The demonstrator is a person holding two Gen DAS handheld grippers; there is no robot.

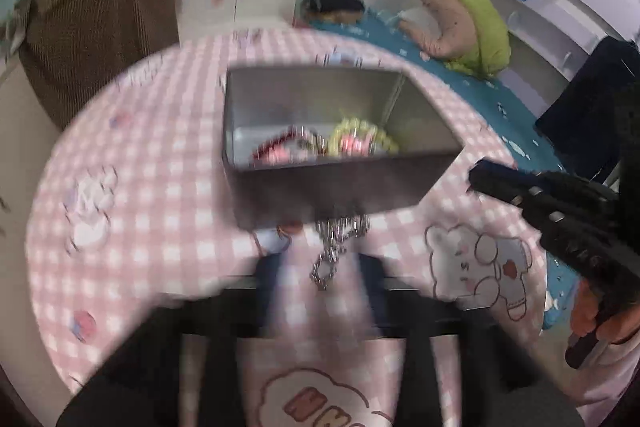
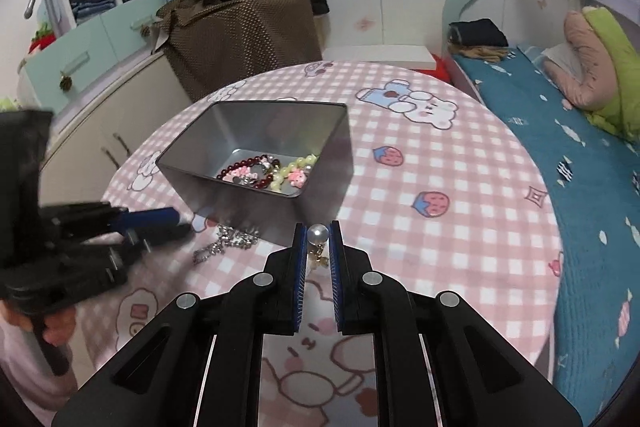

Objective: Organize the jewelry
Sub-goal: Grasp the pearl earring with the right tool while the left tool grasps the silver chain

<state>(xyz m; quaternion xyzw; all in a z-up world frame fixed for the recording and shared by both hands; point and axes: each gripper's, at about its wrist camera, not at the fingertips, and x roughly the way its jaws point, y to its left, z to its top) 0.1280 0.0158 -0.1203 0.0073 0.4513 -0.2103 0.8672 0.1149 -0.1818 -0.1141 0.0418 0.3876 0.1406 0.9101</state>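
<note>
A grey metal tin (image 2: 320,155) stands on the pink checked tablecloth and holds a dark red bead bracelet (image 2: 236,169) and a pale yellow bead bracelet (image 2: 292,167). It also shows in the blurred left wrist view (image 1: 320,179). A silver chain (image 2: 228,241) lies on the cloth just in front of the tin; in the left wrist view the chain (image 1: 334,251) is between my open left fingers. My left gripper (image 2: 168,223) is beside the chain. My right gripper (image 2: 318,233) is shut on a pearl earring (image 2: 317,234) in front of the tin.
The round table (image 2: 440,167) stands beside a bed with a blue sheet (image 2: 580,167) on the right. A brown bag (image 2: 240,27) sits on a cabinet behind the table. The right gripper (image 1: 492,179) shows at the right of the left wrist view.
</note>
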